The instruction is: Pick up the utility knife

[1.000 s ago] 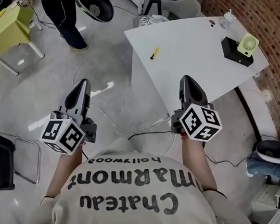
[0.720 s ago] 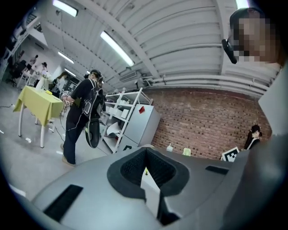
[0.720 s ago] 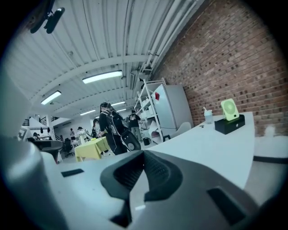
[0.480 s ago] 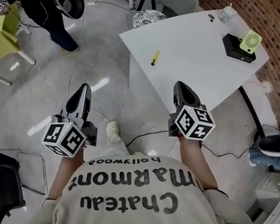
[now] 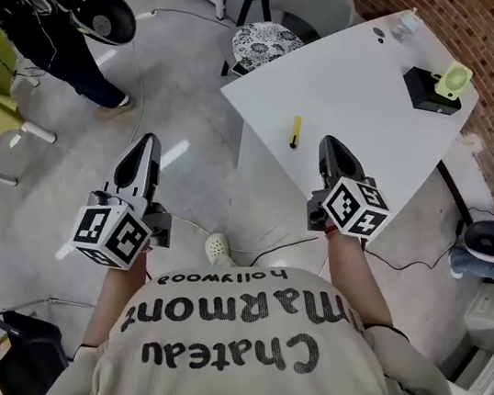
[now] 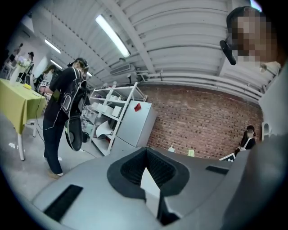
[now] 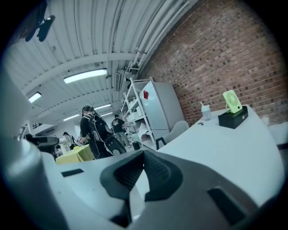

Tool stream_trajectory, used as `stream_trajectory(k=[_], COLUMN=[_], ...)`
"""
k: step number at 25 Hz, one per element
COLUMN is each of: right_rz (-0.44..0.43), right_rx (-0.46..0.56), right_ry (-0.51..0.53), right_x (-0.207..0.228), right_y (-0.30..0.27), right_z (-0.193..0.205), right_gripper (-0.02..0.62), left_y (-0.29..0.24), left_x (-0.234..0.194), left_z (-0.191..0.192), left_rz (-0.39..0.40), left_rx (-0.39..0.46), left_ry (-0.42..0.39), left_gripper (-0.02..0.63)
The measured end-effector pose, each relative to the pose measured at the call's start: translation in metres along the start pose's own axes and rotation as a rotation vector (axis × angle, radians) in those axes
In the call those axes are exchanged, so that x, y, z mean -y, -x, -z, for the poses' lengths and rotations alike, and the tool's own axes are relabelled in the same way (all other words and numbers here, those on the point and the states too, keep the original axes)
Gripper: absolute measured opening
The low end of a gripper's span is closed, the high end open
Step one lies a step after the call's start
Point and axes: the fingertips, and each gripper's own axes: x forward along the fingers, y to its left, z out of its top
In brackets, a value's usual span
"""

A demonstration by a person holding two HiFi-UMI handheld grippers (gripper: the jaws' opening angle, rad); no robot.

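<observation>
Head view: one utility knife (image 5: pixel 295 132) on table (image 5: pixel 377 82); left hand-held gripper (image 5: pixel 149 142), right hand-held gripper (image 5: pixel 330 146) both closed.

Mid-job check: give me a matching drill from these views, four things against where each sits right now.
Things
1. utility knife
2. fan
3. left gripper
4. patterned seat

Places
A. over the floor, off the table
B. on the black box at the table's far corner
C. lying on the white table, close beside the right gripper
D. on the floor beside the table's far left side

Pairs: 1-C, 2-B, 3-A, 4-D
</observation>
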Motion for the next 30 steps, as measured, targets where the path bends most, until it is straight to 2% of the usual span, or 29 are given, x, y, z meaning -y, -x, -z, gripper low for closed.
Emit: stream_trajectory(k=[4,12,19,25,30], right_rz=[0.025,0.113,0.151,0.206,0.217], right_rx=[-0.005,-0.099,-0.196,-0.259,-0.309], right_ry=[0.047,0.018,0.023,-0.058,-0.068], right_x=[-0.001,0.022,0.030,0.043,0.047], right_y=[-0.026,-0.060,-0.081,-0.093,-0.109], right_z=[0.005,0.040,0.077,0.099,0.104], right_gripper=[0.005,0.012,0.063,0.099,0.124], left_y=[-0.024,-0.054,-0.063,-0.072,-0.074], left_x=[-0.026,-0.055,-0.081,-0.095,-0.110], left_z=[-0.012,-0.019,-0.029,-0.026,-0.031], left_rz=[0.023,0.047,0.024,0.006,-0.054], left_rx=[-0.002,-0.016,-0.016,-0.017,0.015], left_ry=[0.000,0.004,-0.012,-0.001,-0.006], left_gripper=[0.000,0.000,0.000,0.000,0.000])
